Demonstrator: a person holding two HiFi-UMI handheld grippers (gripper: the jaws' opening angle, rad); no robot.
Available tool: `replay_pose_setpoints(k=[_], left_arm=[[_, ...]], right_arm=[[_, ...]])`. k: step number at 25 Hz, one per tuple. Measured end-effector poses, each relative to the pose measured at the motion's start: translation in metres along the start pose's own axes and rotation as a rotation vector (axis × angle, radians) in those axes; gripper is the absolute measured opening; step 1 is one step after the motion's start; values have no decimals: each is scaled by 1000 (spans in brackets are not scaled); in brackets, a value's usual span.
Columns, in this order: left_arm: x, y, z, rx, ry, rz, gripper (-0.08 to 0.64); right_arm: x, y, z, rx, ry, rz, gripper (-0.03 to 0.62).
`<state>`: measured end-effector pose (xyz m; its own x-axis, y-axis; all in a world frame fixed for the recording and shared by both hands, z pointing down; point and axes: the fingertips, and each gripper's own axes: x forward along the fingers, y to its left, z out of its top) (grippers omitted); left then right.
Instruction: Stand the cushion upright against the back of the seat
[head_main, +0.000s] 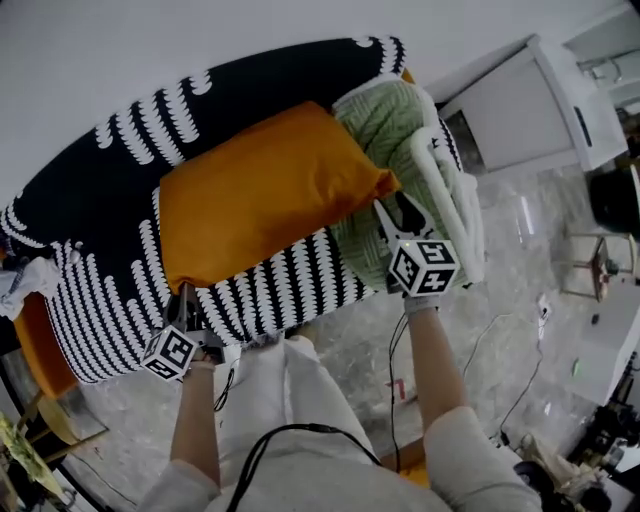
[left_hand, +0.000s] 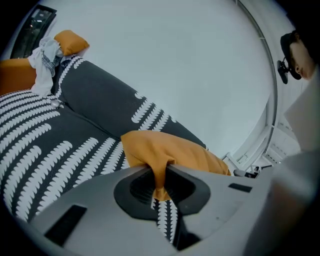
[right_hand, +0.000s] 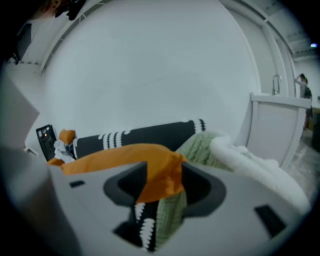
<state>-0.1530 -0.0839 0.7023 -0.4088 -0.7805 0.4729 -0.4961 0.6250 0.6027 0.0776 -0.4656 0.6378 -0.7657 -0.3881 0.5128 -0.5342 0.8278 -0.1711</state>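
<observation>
Orange fabric cushion (head_main: 262, 190) corners lie nearest us, one near corner at each gripper. Our left gripper (head_main: 183, 298) is closed almost fully on the near left corner, above the front edge of the black seat with white leaf-like stripes (head_main: 280, 285). In the left gripper view the fabric is squeezed into a thin fold between its jaws, and that corner hangs clear of the seat surface. Our right gripper (head_main: 390, 203) has its jaws spread wide. The near right corner sits loosely in the gap, unpinched, toward the seat's right end.

The cushion's long axis runs along the seat from its left end to its right end, slanting a little in the head view. Its broad face is turned up toward us and its far long edge points at the seat's back. We cannot tell whether that edge touches the back.

At the seat's right end a pale green knitted throw (head_main: 375, 125) is piled against the cushion's short edge, with a white fluffy roll (head_main: 448, 190) draped over it. A crumpled white cloth (head_main: 22, 285) lies at the seat's left end. Farthest off, a plain white wall (head_main: 150, 50) rises behind the curved black back of the seat (head_main: 120, 180).
</observation>
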Motion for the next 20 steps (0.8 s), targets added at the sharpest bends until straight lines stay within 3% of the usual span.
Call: replay_pose_setpoints(k=[5,8,11,12,14,20], left_arm=[[8,8,23,4,-2,5,54],[10,11,29,11,8,6,54],[11,13,29,13,25,1,54],[11,14,28,14,29,-2,54],[11,14,28,10,29,-10,54],[-1,5,39,5,-14,-50,54]], right_arm=[[28,-24,-14,66,88,-9,259],[39,-16,-22,115,116,46,261],[41,-8,-23,104,114,57,251],[41,-7,-22,95,110,55,224],[40,-2,-18,66,96,45,72],[28,26,26,-4,-22,88,41]])
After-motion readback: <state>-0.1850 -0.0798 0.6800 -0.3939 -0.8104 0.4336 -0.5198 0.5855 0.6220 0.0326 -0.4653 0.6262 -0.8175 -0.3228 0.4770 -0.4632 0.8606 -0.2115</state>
